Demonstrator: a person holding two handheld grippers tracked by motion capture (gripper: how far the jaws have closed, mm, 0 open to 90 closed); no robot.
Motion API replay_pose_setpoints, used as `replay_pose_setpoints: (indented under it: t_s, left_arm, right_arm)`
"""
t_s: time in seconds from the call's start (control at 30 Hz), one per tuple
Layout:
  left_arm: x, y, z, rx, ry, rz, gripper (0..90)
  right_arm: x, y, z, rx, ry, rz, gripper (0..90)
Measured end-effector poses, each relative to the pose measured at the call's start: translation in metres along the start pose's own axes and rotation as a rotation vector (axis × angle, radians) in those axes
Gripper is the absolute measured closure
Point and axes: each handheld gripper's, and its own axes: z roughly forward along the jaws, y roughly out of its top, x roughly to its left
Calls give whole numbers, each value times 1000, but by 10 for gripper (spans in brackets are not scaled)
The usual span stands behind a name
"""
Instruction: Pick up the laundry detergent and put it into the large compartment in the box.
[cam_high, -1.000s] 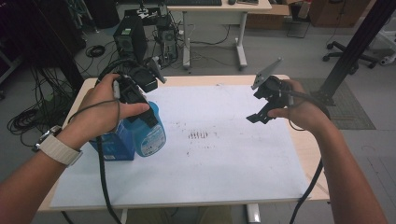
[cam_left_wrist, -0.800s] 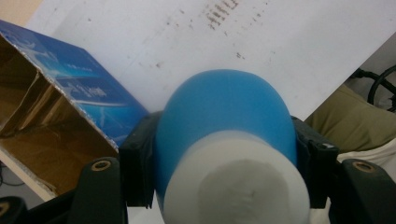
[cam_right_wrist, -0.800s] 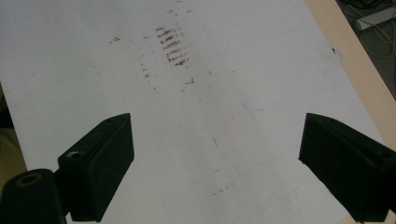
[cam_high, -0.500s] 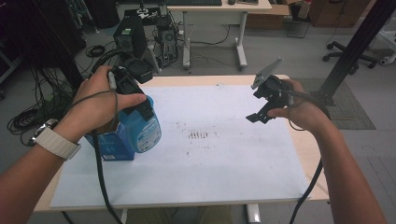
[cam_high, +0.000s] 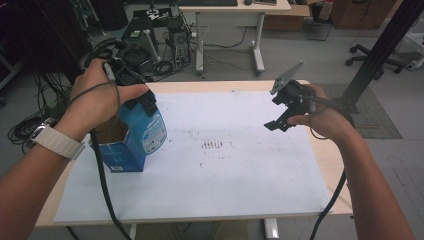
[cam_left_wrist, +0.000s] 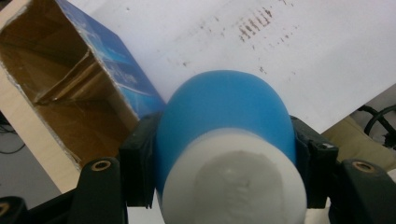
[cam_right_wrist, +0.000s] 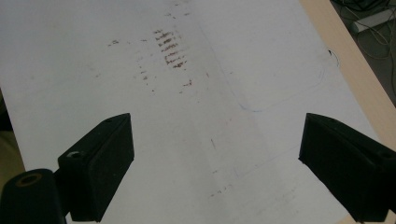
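Jaws of left gripper (cam_left_wrist: 224, 186) clamp smooth rounded blue bottle (cam_left_wrist: 224, 116) beside cardboard box (cam_left_wrist: 70, 88)

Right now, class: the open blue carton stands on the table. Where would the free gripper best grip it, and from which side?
Probably a side wall of the blue carton at its open top, coming from above: the flaps are open and the inside looks empty. The right gripper hovers open; the left gripper is clamped on the blue bottle.
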Motion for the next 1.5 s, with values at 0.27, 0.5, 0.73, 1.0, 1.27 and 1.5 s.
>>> replay_pose_setpoints:
  t_s: [0.27,0.5,0.73,1.0,1.27,1.5]
  left_arm:
    - [8,2,-8,-7,4,-40,374]
    - [16,2,-13,-22,18,-80,374]
    - [27,4,-22,-19,26,-123,374]
    - [37,5,-32,-25,38,-163,374]
    - [48,5,-40,-32,55,-208,374]
    - [58,2,-43,-36,57,-249,374]
  right_arm:
    - [0,1,1,1,2,0,104]
    - [-1,1,2,0,3,0,103]
    - [-2,1,4,0,6,2,103]
    - [-3,2,5,0,7,2,103]
    - [-4,2,6,0,9,2,103]
    - [-5,2,7,0,11,-1,104]
